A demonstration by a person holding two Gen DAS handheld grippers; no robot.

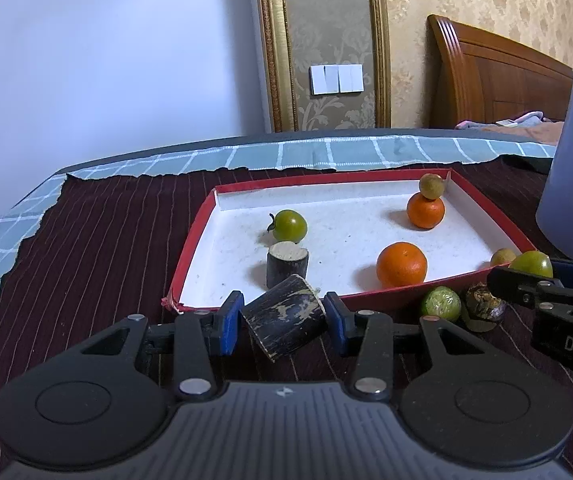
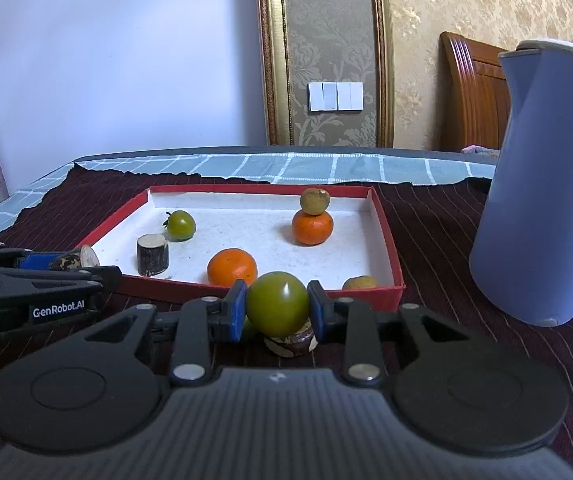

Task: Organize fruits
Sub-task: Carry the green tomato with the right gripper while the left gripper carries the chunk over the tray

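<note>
My left gripper [image 1: 282,318] is shut on a dark sugarcane piece [image 1: 286,320], held tilted just in front of the red-rimmed tray [image 1: 190,256]. My right gripper [image 2: 276,308] is shut on a green tomato [image 2: 277,304], held above the cloth before the tray's near wall [image 2: 246,292]. In the tray lie two oranges [image 2: 231,267] [image 2: 312,227], a green tomato [image 2: 181,225], an upright sugarcane piece [image 2: 152,255] and two brownish longans [image 2: 315,201] [image 2: 360,282]. One longan rests on the far orange.
A small green fruit [image 1: 441,303] and a dark brown fruit [image 1: 482,307] lie on the striped maroon cloth [image 1: 86,240] outside the tray's near edge. A tall blue jug [image 2: 542,184] stands to the right of the tray. A bed headboard [image 1: 486,76] stands behind.
</note>
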